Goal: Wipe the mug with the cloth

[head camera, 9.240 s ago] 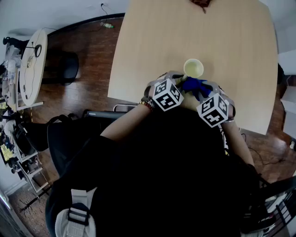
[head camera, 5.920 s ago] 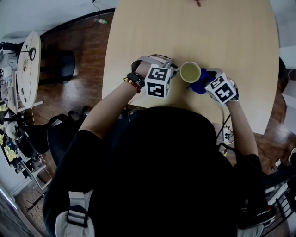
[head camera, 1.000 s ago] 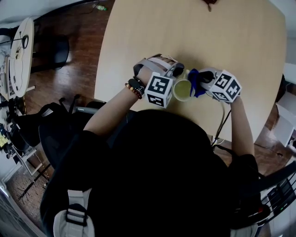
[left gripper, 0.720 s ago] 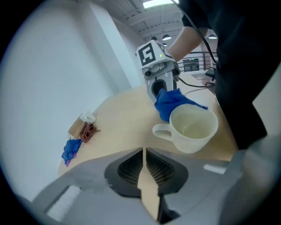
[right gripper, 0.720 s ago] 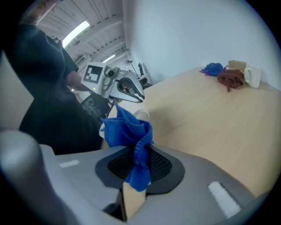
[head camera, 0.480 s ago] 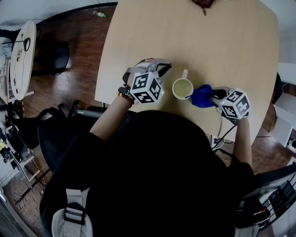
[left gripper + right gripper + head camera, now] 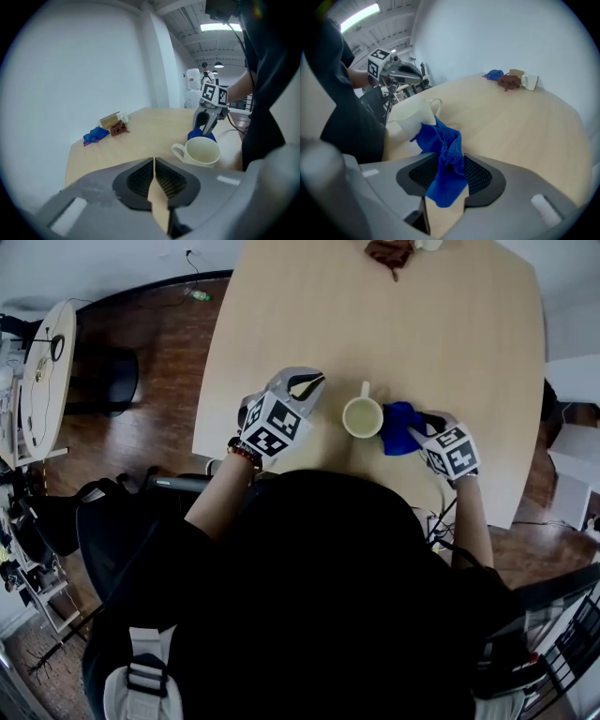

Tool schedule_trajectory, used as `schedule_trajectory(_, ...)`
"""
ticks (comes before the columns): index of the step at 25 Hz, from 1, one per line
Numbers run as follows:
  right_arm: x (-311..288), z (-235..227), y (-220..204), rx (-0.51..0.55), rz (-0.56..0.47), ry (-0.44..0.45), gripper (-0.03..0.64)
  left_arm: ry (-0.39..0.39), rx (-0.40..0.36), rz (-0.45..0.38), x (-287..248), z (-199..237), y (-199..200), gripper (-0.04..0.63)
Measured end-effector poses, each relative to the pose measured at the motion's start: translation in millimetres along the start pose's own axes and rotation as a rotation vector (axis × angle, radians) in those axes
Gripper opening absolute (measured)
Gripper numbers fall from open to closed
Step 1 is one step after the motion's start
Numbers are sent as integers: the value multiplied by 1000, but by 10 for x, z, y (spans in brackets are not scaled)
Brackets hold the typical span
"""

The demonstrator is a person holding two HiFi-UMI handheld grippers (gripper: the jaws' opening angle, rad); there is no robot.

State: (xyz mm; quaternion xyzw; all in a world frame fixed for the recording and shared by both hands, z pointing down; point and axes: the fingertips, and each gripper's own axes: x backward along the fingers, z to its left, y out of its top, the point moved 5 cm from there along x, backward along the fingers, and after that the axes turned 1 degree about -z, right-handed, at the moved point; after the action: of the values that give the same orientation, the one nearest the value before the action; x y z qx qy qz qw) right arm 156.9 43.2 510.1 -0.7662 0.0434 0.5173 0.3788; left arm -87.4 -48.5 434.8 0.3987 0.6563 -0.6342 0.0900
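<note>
Two tongs flank the mug [image 7: 362, 416] in head view: left tongs [image 7: 312, 382] are off to its left, apart from it; right tongs [image 7: 424, 420] are on its right, tips at the blue cloth [image 7: 398, 426]. Cloth lies bunched on the tabletop [image 7: 450, 324], touching the mug's right side. Mug stands upright near the person's edge of the tabletop, handle pointing to the far edge. A brown item [image 7: 387, 253] lies at that far edge. Left gripper view: pads closing, all but pressed together, nothing btwn them. Mug is ahead & to the right, well clear of the tips, w/ cloth and right tongs just behind it. Right gripper view: pads opening, spread apart, w/ the cloth draped btwn them and running fwd to the mug, which it touches. Left tongs show beyond the mug. Far off, a blue bundle [image 7: 493, 74] and a small white cup [image 7: 529, 82] sit beside the brown item.
</note>
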Motion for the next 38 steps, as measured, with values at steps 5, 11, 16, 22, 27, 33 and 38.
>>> schedule_trajectory(5, 359, -38, 83, -66, -180, -116, 264, 34, 42, -27, 226, 47, -52, 14)
schedule_trajectory(11, 1598, 164, 740, -100, -773, -430, 244, 6, 281, -293, 700, 217, 414, 6)
schedule_trajectory(16, 1965, 346, 1064, -49, -905, -526, 242, 47, 282, -463, 1025, 396, 897, 6)
schedule_trajectory(22, 1843, 456, 1087, -50, -905, -514, 235, 44, 281, -447, 1025, 162, 770, 6)
schedule_trajectory(27, 1861, 414, 1129, -42, -905, -525, 233, 22, 293, -442, 977, 80, 735, 6)
schedule_trajectory(33, 1745, 505, 1187, -49, -891, -504, 209, 23, 304, -417, 1072, 122, 648, 6)
schedule_trajectory(38, 1668, 499, 1208, -55, -876, -484, 208, 19, 284, -409, 1112, 108, 657, 6)
